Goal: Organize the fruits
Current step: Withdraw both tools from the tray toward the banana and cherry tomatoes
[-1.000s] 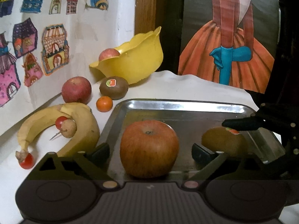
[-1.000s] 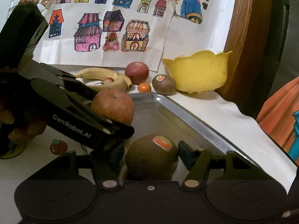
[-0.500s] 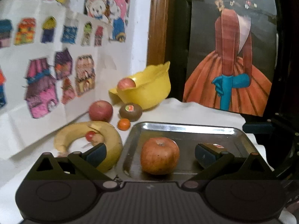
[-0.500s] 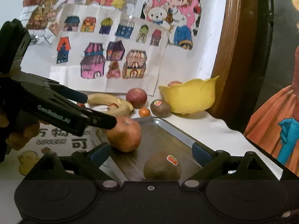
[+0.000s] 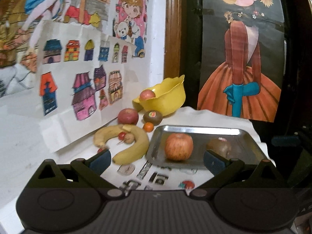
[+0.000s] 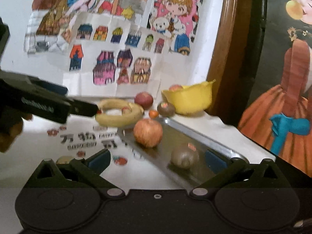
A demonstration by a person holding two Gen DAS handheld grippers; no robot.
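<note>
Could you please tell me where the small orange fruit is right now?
In the left wrist view the small orange fruit sits on the table just beyond the metal tray's far-left corner, in front of the stickered kiwi.

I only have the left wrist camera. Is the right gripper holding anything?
Observer: No. The right gripper is open and empty. The kiwi lies on the tray ahead of it.
Operator: Where does my left gripper sit from that side?
Observer: In the right wrist view, the left gripper shows left of the tray, its tip pointing towards the bananas.
</note>
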